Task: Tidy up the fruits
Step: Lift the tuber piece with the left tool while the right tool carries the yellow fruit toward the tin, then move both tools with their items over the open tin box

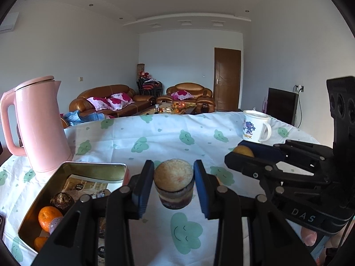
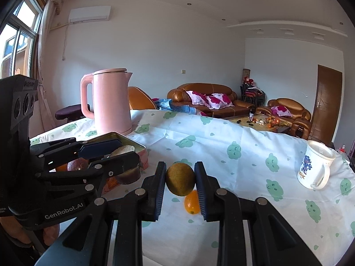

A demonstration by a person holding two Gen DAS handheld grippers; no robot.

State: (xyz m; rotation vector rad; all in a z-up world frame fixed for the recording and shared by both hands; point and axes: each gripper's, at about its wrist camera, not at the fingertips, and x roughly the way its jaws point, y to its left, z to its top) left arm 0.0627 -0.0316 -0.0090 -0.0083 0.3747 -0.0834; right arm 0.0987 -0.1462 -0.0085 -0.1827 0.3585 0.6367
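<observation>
Above the cloud-print tablecloth (image 1: 155, 137), two loads held clear of the surface. In the left gripper (image 1: 173, 186), pinched between both pads, a cut dark-skinned fruit (image 1: 173, 182), pale flesh uppermost (species not determinable). In the right gripper (image 2: 180, 180), clamped likewise, a yellow-green citrus (image 2: 180, 179); below and just behind it, resting on the cloth, a small orange kumquat (image 2: 192, 202).

To the near left, the open metal tin (image 1: 73, 166), already holding an orange mandarin (image 1: 49, 218), a second orange fruit (image 1: 40, 242) and a dark fruit (image 1: 62, 200). Probably best done one load at a time: carry leftward over the rim, lower until nearly touching the contents, then release, keeping the cut face level and clear of the pink kettle (image 1: 41, 124).

Hidden: near part of the tin behind the left fingers; lower half of the kumquat's far side. Far right, a printed mug (image 2: 315, 166), contents unseen.
</observation>
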